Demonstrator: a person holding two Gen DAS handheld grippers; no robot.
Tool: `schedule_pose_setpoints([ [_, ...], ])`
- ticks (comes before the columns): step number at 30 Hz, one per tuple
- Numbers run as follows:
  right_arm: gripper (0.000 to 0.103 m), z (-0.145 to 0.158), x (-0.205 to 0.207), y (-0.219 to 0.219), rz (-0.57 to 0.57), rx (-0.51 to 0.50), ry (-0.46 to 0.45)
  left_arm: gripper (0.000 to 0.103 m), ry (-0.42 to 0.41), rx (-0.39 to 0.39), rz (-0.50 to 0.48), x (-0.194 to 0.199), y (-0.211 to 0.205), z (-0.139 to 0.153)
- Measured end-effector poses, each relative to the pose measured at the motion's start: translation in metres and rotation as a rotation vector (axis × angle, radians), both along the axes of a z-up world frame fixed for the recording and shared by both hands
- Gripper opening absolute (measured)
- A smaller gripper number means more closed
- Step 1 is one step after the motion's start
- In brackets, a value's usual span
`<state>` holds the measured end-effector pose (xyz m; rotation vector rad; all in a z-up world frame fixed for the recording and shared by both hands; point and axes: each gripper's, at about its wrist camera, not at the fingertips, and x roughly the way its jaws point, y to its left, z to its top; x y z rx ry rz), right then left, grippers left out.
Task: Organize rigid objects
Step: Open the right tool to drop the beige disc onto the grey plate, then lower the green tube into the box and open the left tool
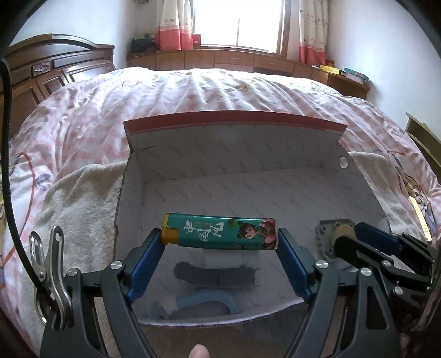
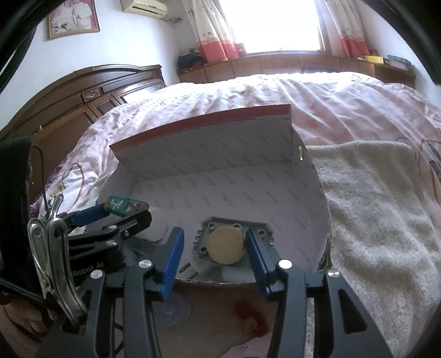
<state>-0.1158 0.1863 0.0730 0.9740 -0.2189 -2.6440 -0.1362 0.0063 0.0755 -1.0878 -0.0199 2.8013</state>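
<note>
Right wrist: red stain (image 2: 249, 312) below box (image 2: 193, 143)

Left gripper (image 1: 220, 242) clamped, right gripper (image 2: 215, 246) parted

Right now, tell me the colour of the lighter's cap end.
Yellow, on the teal lighter; clearest in the left wrist view.

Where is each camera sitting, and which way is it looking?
Left wrist view: sits on the left tool, looks down into the open box on the bed; it holds a green lighter; a fingertip shows at the bottom.
Right wrist view: sits on the right tool, looks into the same box; its pads stand open either side of a grey part with a tan disc.
Both share the box, lighter, grey part and window.
</note>
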Motion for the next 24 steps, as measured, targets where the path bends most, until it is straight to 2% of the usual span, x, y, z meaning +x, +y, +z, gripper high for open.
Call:
schedule_pose_setpoints([
  [24,0.049,0.004,0.031,0.001,0.006,-0.044,-0.003,0.082,-0.002,0.012,-0.005,0.035,-0.004,0.006],
])
